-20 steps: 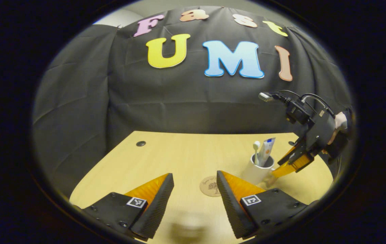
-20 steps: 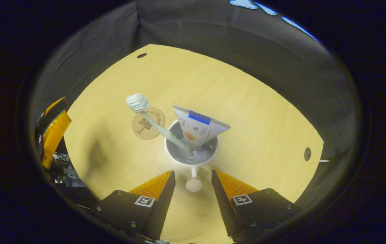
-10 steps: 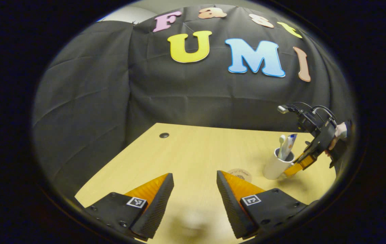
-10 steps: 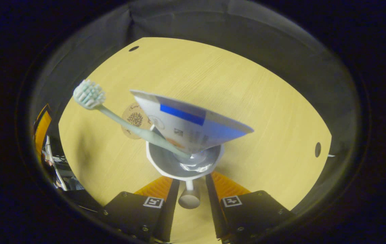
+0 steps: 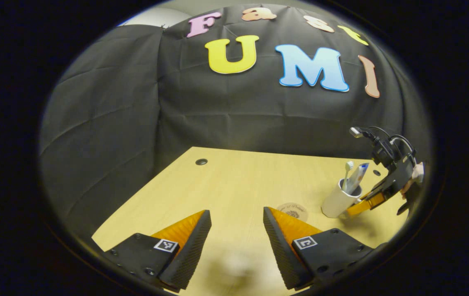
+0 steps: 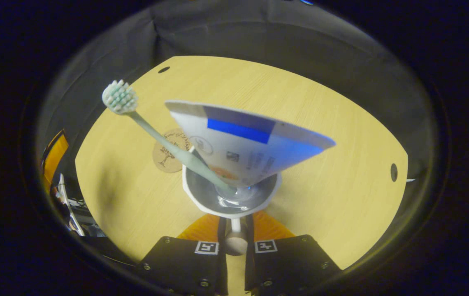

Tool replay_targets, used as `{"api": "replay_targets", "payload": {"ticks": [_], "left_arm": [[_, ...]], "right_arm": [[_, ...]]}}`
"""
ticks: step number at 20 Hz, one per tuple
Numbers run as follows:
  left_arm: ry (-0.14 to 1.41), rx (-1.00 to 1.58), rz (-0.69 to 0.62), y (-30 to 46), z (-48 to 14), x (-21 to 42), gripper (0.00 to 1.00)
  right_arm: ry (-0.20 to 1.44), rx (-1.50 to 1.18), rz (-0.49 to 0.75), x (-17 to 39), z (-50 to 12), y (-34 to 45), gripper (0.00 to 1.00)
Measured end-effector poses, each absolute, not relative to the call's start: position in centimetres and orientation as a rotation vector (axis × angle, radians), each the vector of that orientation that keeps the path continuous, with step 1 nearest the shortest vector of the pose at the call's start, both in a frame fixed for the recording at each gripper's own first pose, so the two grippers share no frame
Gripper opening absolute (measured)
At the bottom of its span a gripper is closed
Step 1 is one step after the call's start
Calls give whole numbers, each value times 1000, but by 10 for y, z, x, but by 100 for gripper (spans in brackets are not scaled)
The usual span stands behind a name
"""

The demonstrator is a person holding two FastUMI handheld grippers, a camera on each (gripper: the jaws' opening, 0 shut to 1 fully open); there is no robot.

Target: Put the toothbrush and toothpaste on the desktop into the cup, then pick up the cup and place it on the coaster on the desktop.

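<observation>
The left gripper view sits low over the desk [image 5: 234,181] and looks far ahead, past its own left gripper [image 5: 234,242], at the booth wall. The cup [image 5: 336,201] is far off to its right. The right gripper view looks steeply down from very close above the cup [image 6: 230,197], with the right gripper [image 6: 235,242] just under it. Both views share the desk, the cup and the coaster [image 5: 293,210].

Black claw [image 6: 235,246] bodies, square coded markers, screws, looping black cables [image 5: 386,137]
</observation>
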State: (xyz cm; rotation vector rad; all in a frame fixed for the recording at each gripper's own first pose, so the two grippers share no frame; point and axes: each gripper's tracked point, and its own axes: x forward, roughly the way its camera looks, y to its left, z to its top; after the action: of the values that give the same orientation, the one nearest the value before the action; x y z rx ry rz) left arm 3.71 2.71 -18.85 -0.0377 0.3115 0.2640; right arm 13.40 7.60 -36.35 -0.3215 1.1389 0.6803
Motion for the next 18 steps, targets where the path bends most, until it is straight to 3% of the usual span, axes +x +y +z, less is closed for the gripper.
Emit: {"api": "replay_targets", "payload": {"ticks": [7,18], "left_arm": [[314,-35,242,18,-183,46,86],[312,-57,261,36,-182,29,89]], "right_arm": [[1151,-261,662,129,-360,81,17],[1100,-291,746,140,-334,98,17]]}}
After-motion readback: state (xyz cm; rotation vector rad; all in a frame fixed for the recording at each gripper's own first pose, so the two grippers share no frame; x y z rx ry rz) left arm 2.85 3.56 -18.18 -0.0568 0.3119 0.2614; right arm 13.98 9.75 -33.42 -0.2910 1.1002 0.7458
